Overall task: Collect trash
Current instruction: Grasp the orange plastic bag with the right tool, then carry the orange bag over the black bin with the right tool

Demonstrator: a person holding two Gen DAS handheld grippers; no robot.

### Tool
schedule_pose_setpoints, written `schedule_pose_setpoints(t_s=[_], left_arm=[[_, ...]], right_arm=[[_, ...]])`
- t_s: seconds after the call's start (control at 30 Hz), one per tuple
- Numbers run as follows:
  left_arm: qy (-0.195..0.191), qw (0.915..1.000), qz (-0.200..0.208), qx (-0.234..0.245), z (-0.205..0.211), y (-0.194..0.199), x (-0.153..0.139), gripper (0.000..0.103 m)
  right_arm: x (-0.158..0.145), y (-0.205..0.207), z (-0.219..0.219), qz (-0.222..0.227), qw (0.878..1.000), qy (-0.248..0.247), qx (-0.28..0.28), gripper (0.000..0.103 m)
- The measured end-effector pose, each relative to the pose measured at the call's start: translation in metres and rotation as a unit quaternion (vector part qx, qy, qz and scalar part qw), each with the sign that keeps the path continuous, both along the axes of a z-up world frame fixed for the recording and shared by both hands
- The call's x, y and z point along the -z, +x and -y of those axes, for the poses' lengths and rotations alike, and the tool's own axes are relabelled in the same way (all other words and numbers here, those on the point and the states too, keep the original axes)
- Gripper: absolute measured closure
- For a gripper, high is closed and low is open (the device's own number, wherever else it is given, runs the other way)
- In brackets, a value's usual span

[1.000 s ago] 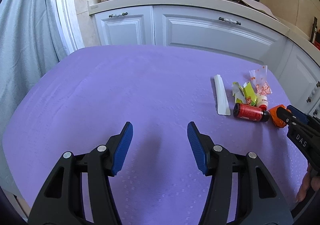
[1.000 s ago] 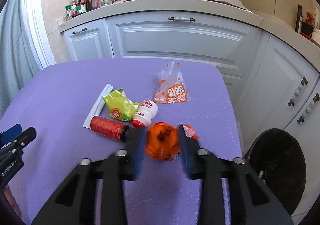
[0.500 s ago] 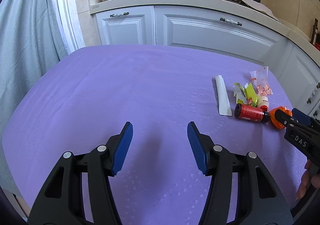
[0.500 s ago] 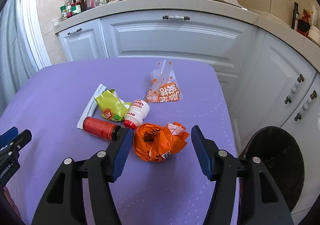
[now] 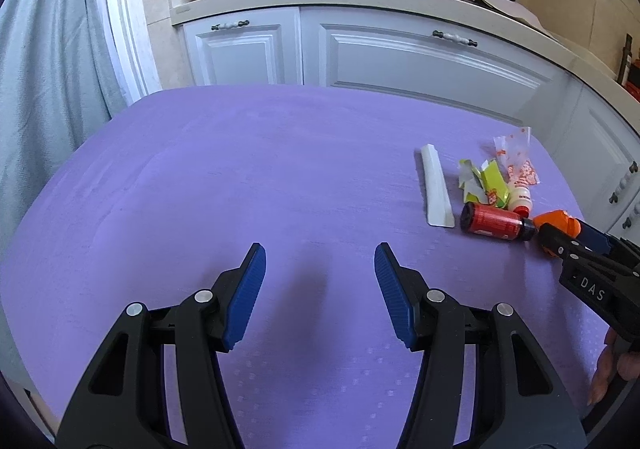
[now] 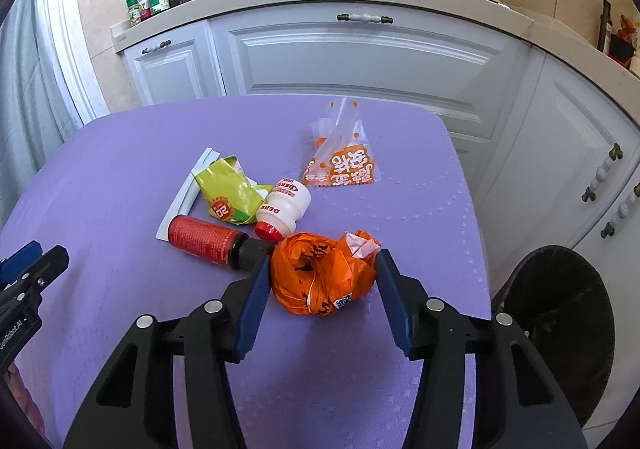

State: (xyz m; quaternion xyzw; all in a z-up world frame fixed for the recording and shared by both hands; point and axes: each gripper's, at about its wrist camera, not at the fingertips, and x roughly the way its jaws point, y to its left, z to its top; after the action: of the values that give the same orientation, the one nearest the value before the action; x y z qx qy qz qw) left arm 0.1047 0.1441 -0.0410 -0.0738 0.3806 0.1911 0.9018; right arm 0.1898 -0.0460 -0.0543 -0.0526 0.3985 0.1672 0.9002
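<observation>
— While the right gripper (image 6: 320, 281) stands spread around the crumpled orange bag (image 6: 322, 275), grasping nothing, what worries you?

— Its left finger sits just beside the cap of the red bottle (image 6: 202, 237). If the jaws close from here, that finger may nudge the bottle, and it could roll into the white bottle (image 6: 283, 209) or the green wrapper (image 6: 228, 195).

— And the bag itself?

— Crumpled plastic is springy; a shallow pinch might catch only a fold and let it slip before reaching the black bin (image 6: 560, 317), down right of the purple table (image 6: 120, 153).

— The left gripper (image 5: 320, 289)?

— Released, empty, over bare cloth on the near left; no risk there.
</observation>
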Motion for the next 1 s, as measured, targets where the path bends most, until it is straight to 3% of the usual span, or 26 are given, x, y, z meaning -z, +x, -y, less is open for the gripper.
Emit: schedule_pose_setpoints(t_s=[0.47,0.53,1.0], left_arm=[[-0.002,0.9983,0.003,0.058,0.051,0.026,-0.001,0.048],[-0.001,0.9975,0.007,0.070,0.062,0.033,-0.002,0.035],[0.013,0.9939,-0.014,0.109,0.110,0.081,0.010,0.023]], right_arm=[[-0.017,-0.012,0.049,0.032,0.998,0.008,0.050,0.053],[-0.019,-0.013,0.061,0.038,0.997,0.008,0.062,0.053],[-0.006,-0.016,0.143,0.035,0.989,0.016,0.141,0.053]])
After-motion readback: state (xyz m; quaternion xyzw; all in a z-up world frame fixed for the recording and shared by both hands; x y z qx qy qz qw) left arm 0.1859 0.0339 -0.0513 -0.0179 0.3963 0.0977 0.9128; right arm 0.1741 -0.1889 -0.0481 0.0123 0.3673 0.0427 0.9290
